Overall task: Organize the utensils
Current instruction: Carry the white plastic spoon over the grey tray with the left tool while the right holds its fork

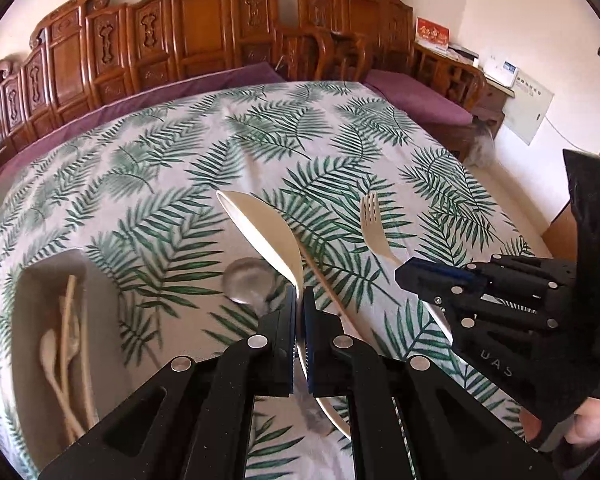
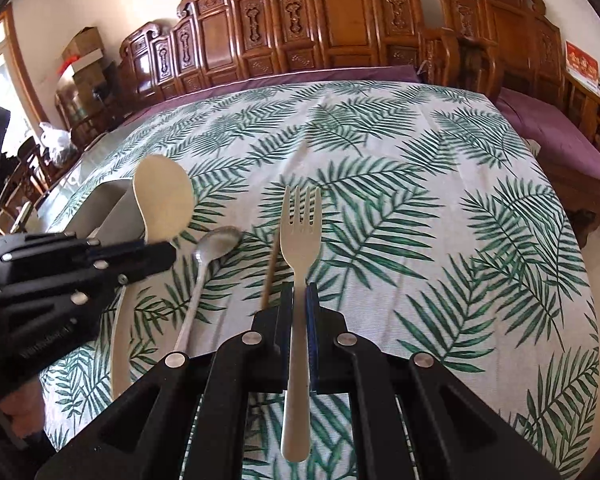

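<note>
A beige spoon (image 1: 266,230) is held by its handle between the narrowed fingers of the left gripper (image 1: 300,300), lifted above the table (image 1: 160,168). A beige fork (image 2: 300,232) is clamped the same way in the right gripper (image 2: 300,300). A metal spoon (image 2: 216,244) and a thin stick (image 2: 270,276) are left lying on the leaf-patterned cloth. A white tray (image 1: 28,320) with utensils already in it is seen to the left. A slip is judged possible, since each smooth handle is pinched along a narrow edge, and the two grippers could be knocked together near the tray.
</note>
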A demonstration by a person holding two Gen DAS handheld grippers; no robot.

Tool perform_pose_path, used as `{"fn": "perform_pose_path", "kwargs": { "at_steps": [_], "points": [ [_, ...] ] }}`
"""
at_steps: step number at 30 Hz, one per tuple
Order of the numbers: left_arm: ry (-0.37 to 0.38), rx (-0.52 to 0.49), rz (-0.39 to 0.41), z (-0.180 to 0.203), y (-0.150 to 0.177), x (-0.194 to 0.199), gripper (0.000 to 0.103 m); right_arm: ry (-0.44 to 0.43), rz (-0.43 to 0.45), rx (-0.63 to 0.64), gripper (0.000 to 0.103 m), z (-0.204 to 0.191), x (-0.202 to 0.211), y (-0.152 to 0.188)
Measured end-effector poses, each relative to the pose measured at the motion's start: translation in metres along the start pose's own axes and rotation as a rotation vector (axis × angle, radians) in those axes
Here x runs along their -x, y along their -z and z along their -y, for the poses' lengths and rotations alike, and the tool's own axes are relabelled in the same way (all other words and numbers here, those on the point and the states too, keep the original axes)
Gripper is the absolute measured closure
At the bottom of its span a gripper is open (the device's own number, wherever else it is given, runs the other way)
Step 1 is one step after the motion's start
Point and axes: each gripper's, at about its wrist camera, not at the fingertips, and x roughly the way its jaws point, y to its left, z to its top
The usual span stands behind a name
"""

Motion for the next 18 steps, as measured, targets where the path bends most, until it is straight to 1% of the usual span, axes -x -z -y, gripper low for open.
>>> {"fn": "perform_pose_path", "kwargs": {
  "at_steps": [10,18],
  "points": [
    [-0.011,0.005,0.042,-0.034,0.010,0.043,0.100,-0.017,0.000,0.066,0.095,-0.041,0.001,0.001],
    [-0.004,0.009,0.071,-0.062,0.017,0.068,0.100,-0.029,-0.008,0.122,0.095,-0.071,-0.002,0.005]
  ]
}}
